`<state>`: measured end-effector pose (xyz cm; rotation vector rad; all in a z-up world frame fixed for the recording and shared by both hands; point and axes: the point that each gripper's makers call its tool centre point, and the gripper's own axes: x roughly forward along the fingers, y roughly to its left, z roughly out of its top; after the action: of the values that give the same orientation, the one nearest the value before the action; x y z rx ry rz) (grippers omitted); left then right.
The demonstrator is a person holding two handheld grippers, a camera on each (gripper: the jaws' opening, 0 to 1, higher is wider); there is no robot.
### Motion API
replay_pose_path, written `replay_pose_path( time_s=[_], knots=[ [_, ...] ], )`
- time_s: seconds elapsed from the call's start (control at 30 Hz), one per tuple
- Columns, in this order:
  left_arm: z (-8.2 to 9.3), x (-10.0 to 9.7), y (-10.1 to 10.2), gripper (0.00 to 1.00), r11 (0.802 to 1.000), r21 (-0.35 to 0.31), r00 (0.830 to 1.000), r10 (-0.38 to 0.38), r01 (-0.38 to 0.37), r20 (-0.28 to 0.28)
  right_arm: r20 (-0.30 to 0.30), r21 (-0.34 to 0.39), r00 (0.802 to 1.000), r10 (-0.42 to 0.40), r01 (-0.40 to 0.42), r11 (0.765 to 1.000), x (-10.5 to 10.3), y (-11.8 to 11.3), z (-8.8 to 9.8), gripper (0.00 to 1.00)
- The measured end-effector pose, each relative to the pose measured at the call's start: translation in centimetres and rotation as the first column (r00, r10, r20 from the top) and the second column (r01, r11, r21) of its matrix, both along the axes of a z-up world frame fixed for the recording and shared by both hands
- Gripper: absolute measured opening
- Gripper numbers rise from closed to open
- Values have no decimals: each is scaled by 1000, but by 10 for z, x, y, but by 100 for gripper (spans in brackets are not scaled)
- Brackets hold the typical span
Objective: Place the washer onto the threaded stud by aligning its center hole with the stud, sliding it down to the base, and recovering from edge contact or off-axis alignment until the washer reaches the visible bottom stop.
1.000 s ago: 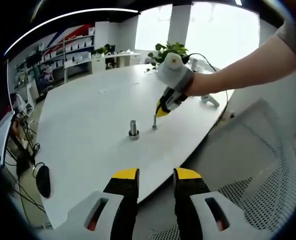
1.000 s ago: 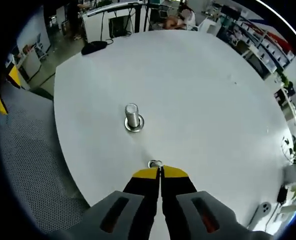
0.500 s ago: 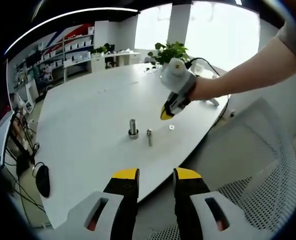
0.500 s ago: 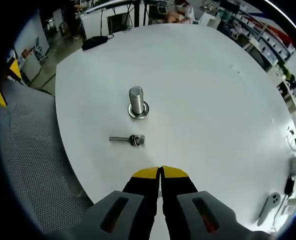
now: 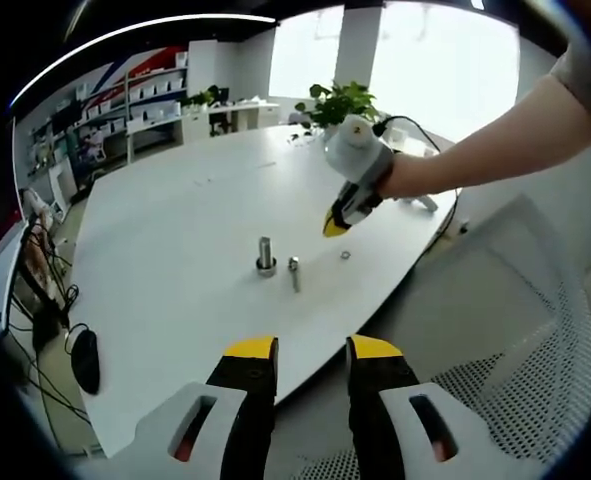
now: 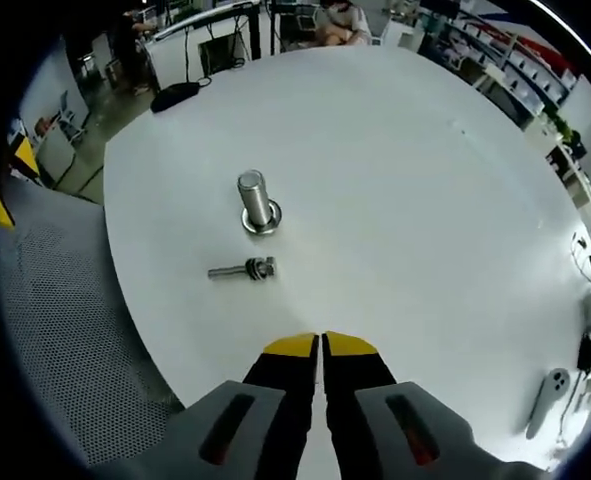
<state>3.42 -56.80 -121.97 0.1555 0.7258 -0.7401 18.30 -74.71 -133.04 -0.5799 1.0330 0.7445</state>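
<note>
A thick steel stud [image 5: 265,255] stands upright on a round base on the white table [image 5: 175,230]. Beside it a thin threaded bolt [image 5: 294,272] lies flat. A small washer [image 5: 345,255] rests on the table further right. My right gripper [image 5: 333,226], held in a hand, hovers above the washer. In the right gripper view the upright stud [image 6: 255,203] and the lying bolt [image 6: 243,270], with rings near its head, are ahead of my right gripper [image 6: 321,345], which is shut with nothing visible between its tips. My left gripper [image 5: 312,350] is open, off the table's near edge.
A white mesh chair [image 5: 495,380] sits beside the table's edge, also seen as mesh chair [image 6: 55,330]. A dark mouse [image 5: 83,360] lies off the table at the left. A potted plant [image 5: 340,100] and a white handheld device [image 6: 545,395] are at the table's far side.
One second ago the thin bolt stood upright under my shut right gripper. It has tipped over and lies flat, a washer lies loose, and the right gripper has lifted up and back.
</note>
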Motion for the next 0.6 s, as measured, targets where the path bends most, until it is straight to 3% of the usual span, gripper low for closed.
replay_pose_path(
  time_s=[0.2, 0.37, 0.6],
  knots=[
    [1, 0, 0, 25, 1000, -2, 1000, 1, -1, 4, -3, 2, 999, 46, -46, 999, -8, 21, -4, 8],
    [1, 0, 0, 25, 1000, -4, 1000, 1, -1, 6, 3, -23, 988, 157, -157, 987, -16, 39, -6, 9],
    [1, 0, 0, 25, 1000, -2, 1000, -2, 2, 4, -7, -26, 983, 184, -184, 983, -20, 47, -6, 9]
  ],
)
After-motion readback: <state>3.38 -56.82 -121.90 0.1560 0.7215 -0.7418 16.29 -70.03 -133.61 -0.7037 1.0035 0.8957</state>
